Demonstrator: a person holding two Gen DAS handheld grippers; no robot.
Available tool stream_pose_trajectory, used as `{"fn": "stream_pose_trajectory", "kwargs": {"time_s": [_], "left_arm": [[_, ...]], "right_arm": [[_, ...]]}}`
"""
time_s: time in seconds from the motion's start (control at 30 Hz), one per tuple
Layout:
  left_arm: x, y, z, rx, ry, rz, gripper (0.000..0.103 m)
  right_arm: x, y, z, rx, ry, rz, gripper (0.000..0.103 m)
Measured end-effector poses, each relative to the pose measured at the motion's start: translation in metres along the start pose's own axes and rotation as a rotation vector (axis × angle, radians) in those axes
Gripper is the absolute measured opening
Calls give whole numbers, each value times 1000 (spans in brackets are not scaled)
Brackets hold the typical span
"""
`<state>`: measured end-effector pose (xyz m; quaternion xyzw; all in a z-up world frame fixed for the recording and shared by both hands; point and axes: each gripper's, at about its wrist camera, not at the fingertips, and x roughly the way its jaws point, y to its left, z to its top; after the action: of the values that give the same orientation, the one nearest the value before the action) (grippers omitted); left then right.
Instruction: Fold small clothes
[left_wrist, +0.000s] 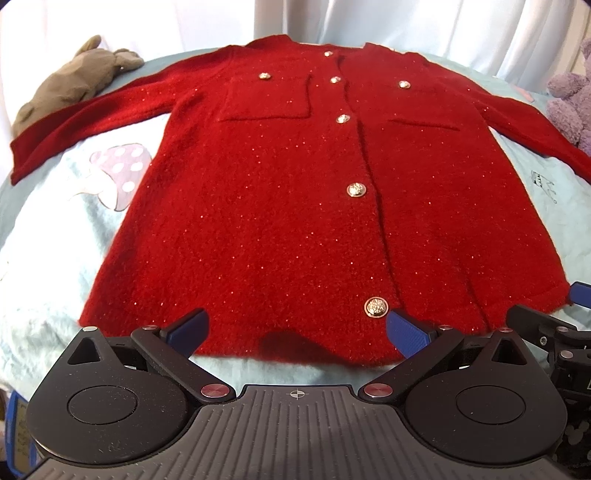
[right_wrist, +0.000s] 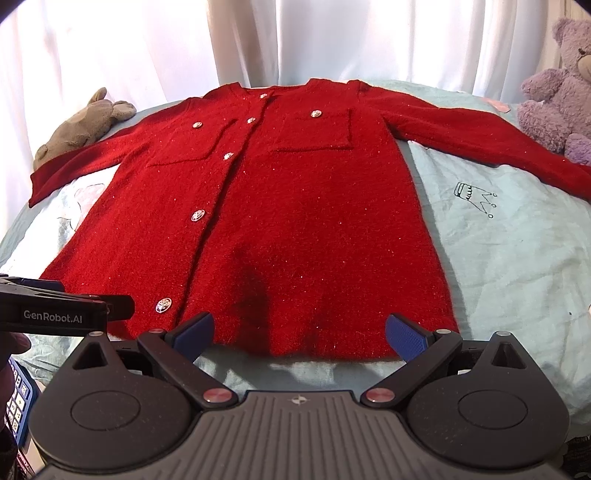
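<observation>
We look from two wrist cameras held low and side by side at the near edge of the bed, both facing forward along their spread blue fingers toward the white curtain (right_wrist: 295, 37). The left view sits close over the hem of the red cardigan (left_wrist: 295, 206), left of the button row; the right view stands just right of it. Both share the whole cardigan, the grey plush (left_wrist: 74, 85) and the purple teddy bear (right_wrist: 554, 92).
</observation>
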<state>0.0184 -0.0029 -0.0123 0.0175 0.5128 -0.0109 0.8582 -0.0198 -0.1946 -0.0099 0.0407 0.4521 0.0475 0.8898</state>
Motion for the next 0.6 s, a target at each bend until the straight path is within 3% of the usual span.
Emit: {"fn": "stream_pose_trajectory", "kwargs": {"time_s": [0.6], "left_arm": [[28,4,26,-16,68,-33,103]], "right_arm": [[23,-4,19,12,43,-8,99]]}}
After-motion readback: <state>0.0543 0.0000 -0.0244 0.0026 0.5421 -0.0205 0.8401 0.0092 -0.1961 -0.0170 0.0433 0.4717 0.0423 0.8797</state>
